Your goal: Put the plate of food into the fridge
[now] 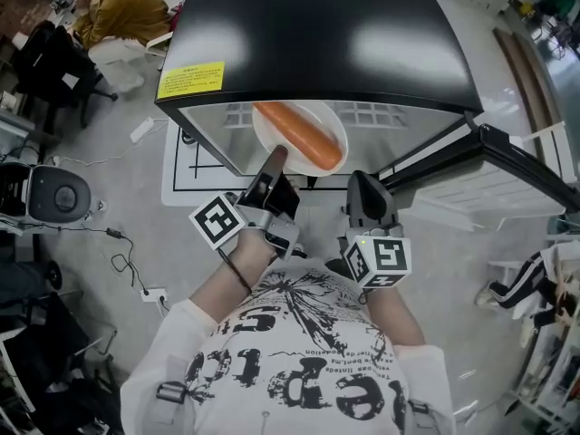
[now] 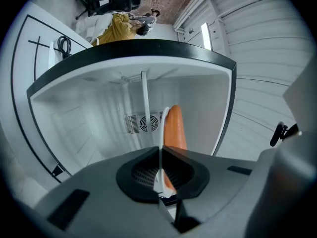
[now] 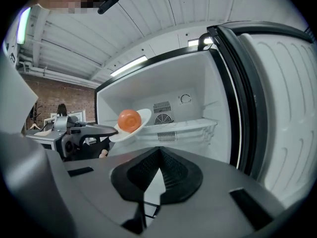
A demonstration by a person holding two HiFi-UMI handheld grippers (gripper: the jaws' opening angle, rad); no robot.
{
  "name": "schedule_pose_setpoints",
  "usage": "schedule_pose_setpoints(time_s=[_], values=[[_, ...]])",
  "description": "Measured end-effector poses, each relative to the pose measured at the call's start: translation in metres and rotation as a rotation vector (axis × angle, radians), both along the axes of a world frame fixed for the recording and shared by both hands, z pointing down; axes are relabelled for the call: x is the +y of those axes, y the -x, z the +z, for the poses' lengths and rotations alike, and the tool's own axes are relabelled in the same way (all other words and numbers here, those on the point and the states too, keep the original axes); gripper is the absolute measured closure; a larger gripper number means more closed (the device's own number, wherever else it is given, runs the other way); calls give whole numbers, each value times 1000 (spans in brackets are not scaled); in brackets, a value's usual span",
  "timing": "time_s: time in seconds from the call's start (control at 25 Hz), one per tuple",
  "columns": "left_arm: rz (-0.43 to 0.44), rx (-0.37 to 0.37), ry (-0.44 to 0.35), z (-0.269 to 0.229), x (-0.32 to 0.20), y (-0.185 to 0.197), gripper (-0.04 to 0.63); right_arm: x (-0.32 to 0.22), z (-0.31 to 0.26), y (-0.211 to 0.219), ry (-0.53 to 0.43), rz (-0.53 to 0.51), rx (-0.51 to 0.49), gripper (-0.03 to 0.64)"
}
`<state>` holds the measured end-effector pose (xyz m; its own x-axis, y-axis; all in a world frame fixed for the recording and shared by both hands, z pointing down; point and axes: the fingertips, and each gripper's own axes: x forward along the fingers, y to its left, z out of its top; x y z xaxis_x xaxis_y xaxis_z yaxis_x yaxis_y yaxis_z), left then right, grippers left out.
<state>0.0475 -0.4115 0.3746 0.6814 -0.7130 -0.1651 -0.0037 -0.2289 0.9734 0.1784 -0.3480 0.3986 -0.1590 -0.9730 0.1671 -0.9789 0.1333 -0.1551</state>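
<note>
The left gripper [image 1: 274, 159] has its fingers [image 2: 136, 175] clenched on the plate [image 1: 265, 132] rim, with the sausage [image 1: 304, 136] just beyond them, at the fridge [image 1: 317, 25] opening. The right gripper [image 1: 364, 188] fingers are closed and empty.

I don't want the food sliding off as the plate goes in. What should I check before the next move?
1. Fridge door open: ok, swung wide to the side.
2. Left gripper holding the plate: ok, shut on its rim.
3. Carrot seated: ok, lying across the plate.
4. Plate level: cannot tell; it looks tilted in the right gripper view, but that camera may itself be tilted.
5. Shelf free: ok, nothing seen on it.
6. Right gripper out of the way: ok, shut, empty, apart from the plate.
</note>
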Motion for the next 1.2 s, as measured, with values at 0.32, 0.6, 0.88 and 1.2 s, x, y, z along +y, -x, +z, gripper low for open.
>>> schedule_pose_setpoints(time_s=[0.32, 0.6, 0.88, 1.2], values=[[-31, 7, 20, 3, -13, -1, 572, -15, 1, 4, 2, -21, 41, 618], [-136, 24, 66, 4, -28, -8, 572, -29, 6, -4, 23, -95, 29, 617], [-219, 13, 106, 4, -37, -9, 572, -43, 13, -2, 47, -184, 50, 618], [-286, 33, 143, 0, -42, -14, 568, -50, 16, -3, 53, -241, 47, 618]])
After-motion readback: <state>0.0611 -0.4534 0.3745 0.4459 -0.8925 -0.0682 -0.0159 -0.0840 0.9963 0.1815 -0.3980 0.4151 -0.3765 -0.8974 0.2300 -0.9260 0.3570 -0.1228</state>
